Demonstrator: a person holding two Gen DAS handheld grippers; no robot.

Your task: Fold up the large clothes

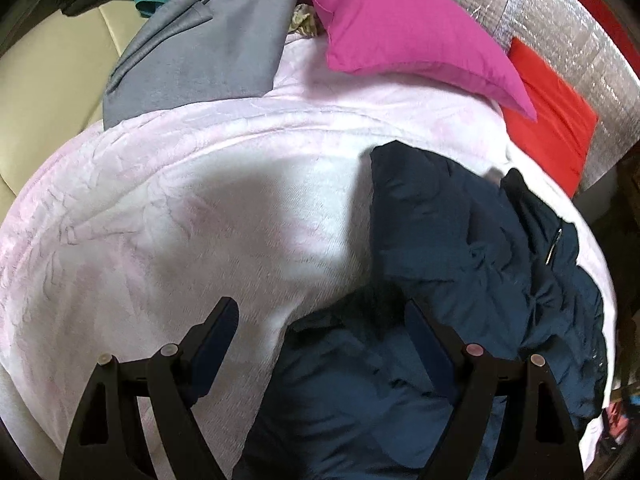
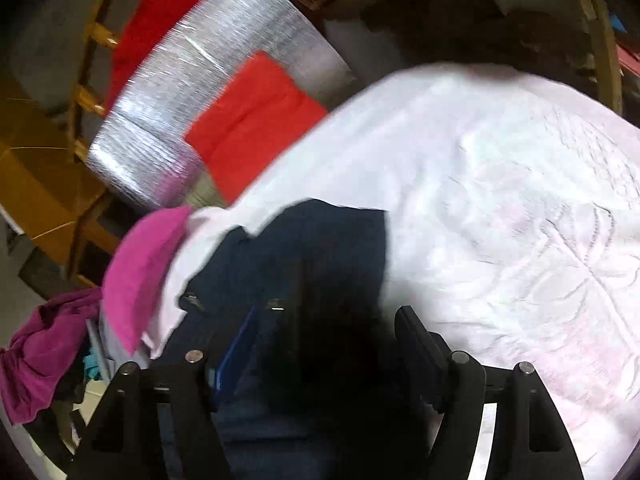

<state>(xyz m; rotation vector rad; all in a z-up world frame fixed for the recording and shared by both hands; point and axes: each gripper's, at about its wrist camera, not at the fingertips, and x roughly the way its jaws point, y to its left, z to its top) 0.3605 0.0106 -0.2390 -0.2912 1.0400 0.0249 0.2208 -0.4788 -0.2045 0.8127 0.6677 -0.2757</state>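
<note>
A dark navy padded jacket (image 1: 460,248) lies crumpled on a pale pink quilted blanket (image 1: 180,220), to the right in the left wrist view. My left gripper (image 1: 320,312) is open, its jaws wide apart just above the jacket's near left part, holding nothing. In the blurred right wrist view the jacket (image 2: 312,248) lies below centre on the blanket (image 2: 500,200). My right gripper (image 2: 324,332) is open over the jacket, with dark fabric between its spread fingers but not clamped.
A magenta pillow (image 1: 400,28) and a grey garment (image 1: 208,44) lie at the blanket's far side. A red cloth (image 1: 556,120) and silver foil mat (image 1: 560,20) lie to the right. A cream surface (image 1: 44,76) lies left. A purple garment (image 2: 44,352) lies beyond the blanket's edge.
</note>
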